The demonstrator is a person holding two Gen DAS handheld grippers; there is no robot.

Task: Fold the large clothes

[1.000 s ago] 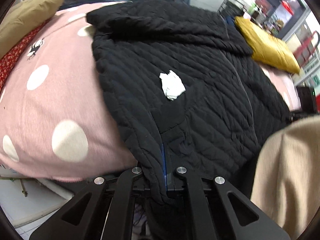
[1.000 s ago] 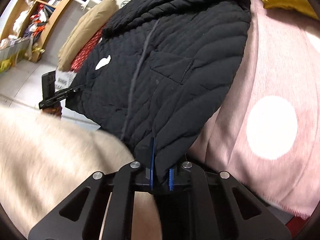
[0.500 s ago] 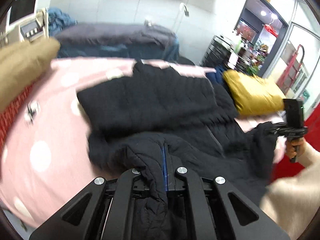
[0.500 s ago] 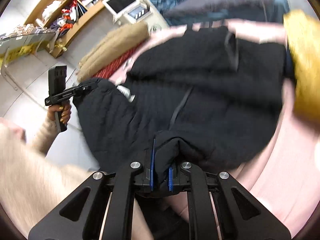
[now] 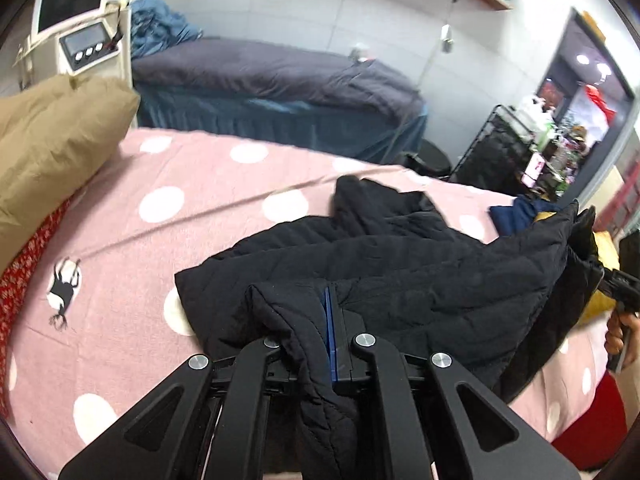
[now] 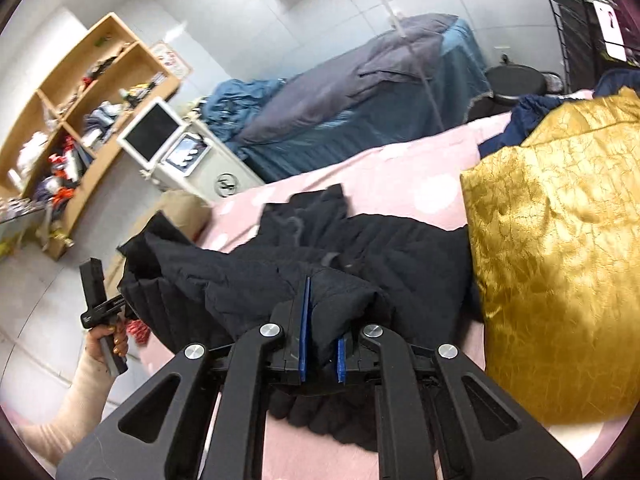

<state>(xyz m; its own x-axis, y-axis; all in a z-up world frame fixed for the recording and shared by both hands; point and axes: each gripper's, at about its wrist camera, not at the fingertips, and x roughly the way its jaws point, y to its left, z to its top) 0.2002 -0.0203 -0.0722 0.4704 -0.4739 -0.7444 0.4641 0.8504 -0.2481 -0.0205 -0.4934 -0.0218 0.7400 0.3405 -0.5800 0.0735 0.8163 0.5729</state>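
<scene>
A black quilted jacket (image 5: pixel 420 280) lies bunched across the pink polka-dot bed (image 5: pixel 192 216), its near half raised off the cover. My left gripper (image 5: pixel 320 320) is shut on one edge of the jacket's hem, the cloth draped over its blue pads. My right gripper (image 6: pixel 322 320) is shut on the other part of the hem of the jacket (image 6: pixel 360 248). In the left wrist view the right gripper (image 5: pixel 616 280) shows at the far right with a hand on its handle. The left gripper (image 6: pixel 100 300) shows at the left of the right wrist view, with jacket cloth hanging from it.
A tan pillow (image 5: pixel 52 136) lies at the bed's left end and a gold pillow (image 6: pixel 560 240) at the right end. Behind stand a second bed with grey bedding (image 5: pixel 272 76), a white machine with a screen (image 6: pixel 168 148), wooden shelves (image 6: pixel 76 120) and a black rack (image 5: pixel 504 148).
Both grippers have lifted the jacket's hem and carried it forward over the bed, so the flat spread jacket is now doubled and bunched. The views have tipped up toward the room.
</scene>
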